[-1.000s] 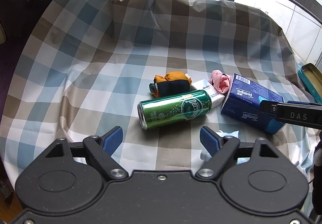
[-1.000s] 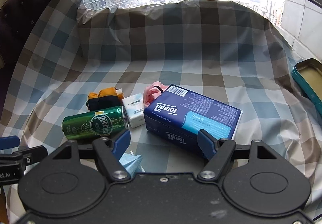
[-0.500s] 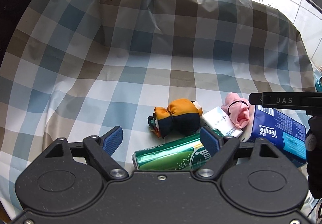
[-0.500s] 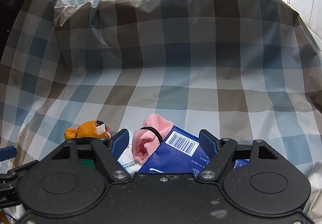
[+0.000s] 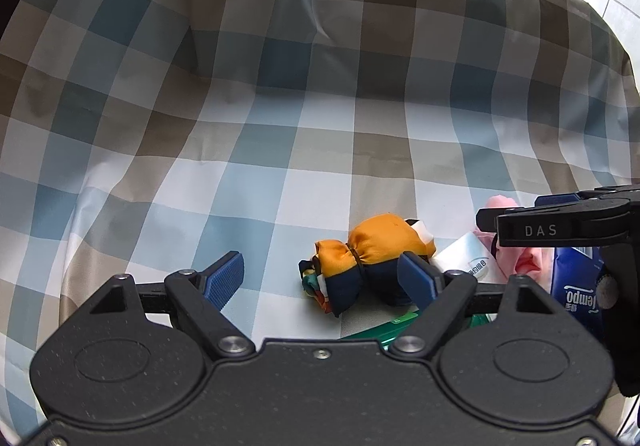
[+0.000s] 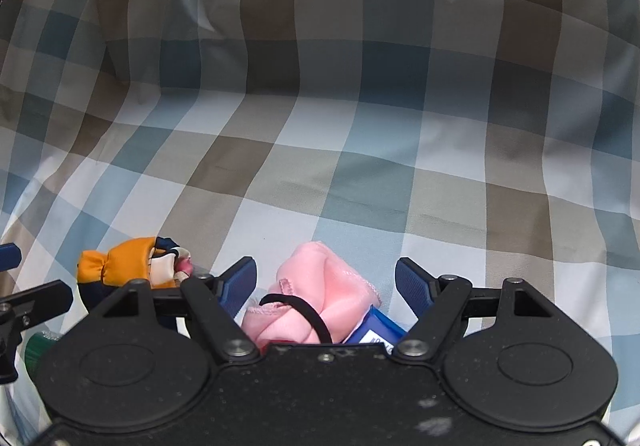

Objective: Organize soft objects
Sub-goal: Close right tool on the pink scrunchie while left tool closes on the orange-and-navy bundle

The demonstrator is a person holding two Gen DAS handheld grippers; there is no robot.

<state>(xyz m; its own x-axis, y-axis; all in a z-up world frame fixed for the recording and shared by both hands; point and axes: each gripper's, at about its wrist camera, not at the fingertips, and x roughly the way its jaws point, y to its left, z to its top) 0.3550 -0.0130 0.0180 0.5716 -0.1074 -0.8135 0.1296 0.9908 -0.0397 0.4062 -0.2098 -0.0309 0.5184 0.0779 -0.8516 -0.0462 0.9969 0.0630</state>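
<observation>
Both tools, jaws apart, had moved in vs earlier: left tool [image 5: 322, 274] by orange-navy satin bundle [image 5: 370, 256], right tool [image 6: 326, 282] round pink banded cloth roll [image 6: 320, 304] on checked cloth surface [image 6: 360, 165]; green can [image 5: 376, 332] & blue tissue box [image 6: 378, 330] mostly hidden.

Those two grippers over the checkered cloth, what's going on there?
A person is sorting soft items with a handheld gripper in each hand. The right gripper is open, with the pink cloth bundle between its fingers but not clamped. The left gripper is open too, beside the orange and navy fabric bundle. Both bundles lie on the checkered cloth beside a blue tissue box. Nothing is lifted.
</observation>
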